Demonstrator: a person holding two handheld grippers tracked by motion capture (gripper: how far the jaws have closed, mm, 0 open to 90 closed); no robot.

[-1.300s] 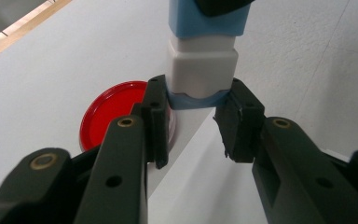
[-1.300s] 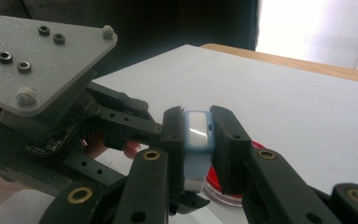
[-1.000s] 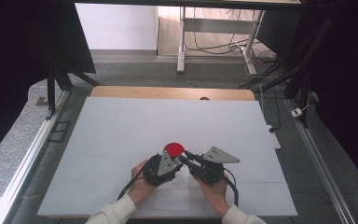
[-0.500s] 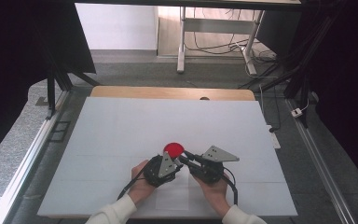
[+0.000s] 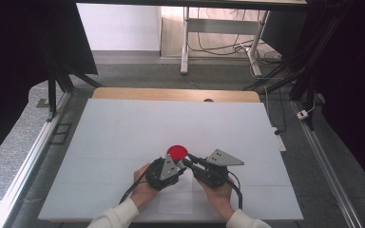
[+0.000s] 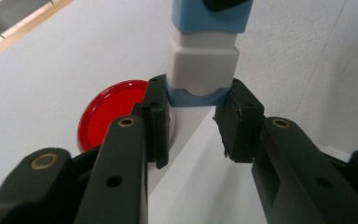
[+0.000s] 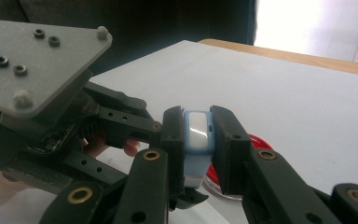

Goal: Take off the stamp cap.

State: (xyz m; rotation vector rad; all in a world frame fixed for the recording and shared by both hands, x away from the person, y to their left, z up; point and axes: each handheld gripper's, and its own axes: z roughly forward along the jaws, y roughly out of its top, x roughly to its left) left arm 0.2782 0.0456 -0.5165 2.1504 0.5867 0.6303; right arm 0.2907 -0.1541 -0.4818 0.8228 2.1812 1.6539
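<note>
My left claw [image 5: 177, 164] and right claw [image 5: 188, 161] meet near the front middle of the table [image 5: 123, 123], both clamped on one small block [image 6: 203, 60] between them. A round lid [image 5: 177, 152] lies on the table just behind them, under the block.

In the high view, my two grippers are covering the blue-and-white block [image 6: 204, 60] almost entirely, and my left gripper [image 5: 177, 167] is hiding the near edge of the red lid [image 5: 177, 151]. In the left gripper view, the block's far end is running off the top edge. In the right gripper view, my right gripper [image 7: 198, 140] is masking most of the lid.
</note>
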